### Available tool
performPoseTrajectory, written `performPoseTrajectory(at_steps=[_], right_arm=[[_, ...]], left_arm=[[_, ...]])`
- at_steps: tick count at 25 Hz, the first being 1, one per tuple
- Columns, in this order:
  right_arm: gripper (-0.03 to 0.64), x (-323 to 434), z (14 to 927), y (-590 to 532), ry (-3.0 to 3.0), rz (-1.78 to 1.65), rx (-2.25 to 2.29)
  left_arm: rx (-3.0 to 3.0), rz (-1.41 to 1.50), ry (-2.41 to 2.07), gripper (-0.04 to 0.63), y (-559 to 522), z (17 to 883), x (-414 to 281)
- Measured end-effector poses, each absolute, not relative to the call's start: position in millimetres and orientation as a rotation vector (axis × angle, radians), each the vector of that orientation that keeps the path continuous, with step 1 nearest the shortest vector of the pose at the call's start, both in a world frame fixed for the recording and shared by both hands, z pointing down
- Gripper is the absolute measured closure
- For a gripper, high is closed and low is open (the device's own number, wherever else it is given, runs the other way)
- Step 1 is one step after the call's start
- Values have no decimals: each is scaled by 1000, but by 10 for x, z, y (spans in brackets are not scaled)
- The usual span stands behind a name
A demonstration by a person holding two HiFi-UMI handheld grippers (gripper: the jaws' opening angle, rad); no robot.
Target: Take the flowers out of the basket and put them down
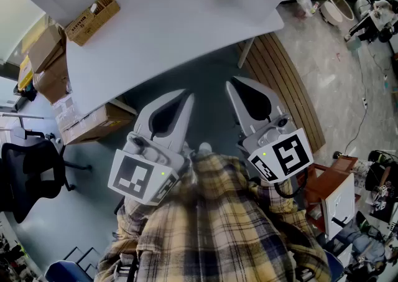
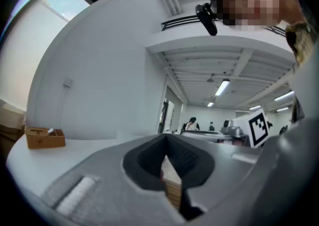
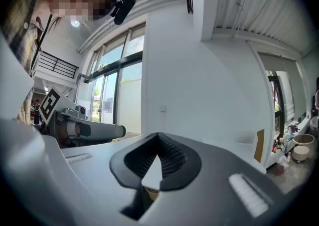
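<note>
Sitting close to the checked shirt (image 1: 217,231), the left gripper (image 1: 184,97) and the right gripper (image 1: 232,85) both have their fingers squeezed together, with nothing in them. Past them lies the smooth white surface (image 1: 186,25). Way off at its far left corner sits the brown woven basket (image 1: 92,19), boxy, its long side slanted along the edge. It lies nearer the left gripper. I cannot make out any flowers inside it.
</note>
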State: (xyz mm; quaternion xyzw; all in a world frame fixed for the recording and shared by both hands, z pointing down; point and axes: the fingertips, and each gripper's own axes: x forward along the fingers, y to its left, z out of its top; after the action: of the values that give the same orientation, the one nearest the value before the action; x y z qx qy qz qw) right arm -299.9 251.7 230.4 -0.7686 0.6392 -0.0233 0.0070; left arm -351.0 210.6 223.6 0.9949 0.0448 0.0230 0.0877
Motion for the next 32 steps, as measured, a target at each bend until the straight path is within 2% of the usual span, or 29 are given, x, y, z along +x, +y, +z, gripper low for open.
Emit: performPoseTrajectory(at_steps=[23,32], right_arm=[[612,-3007,2362,3123,1976,-83,-2413],[612,-2575,2535,2985,1974,-137,-2404]], left_arm=[[2972,51,146,594,2630,2218,-3451],[2963,79,151,594,2484,2361,-2970]])
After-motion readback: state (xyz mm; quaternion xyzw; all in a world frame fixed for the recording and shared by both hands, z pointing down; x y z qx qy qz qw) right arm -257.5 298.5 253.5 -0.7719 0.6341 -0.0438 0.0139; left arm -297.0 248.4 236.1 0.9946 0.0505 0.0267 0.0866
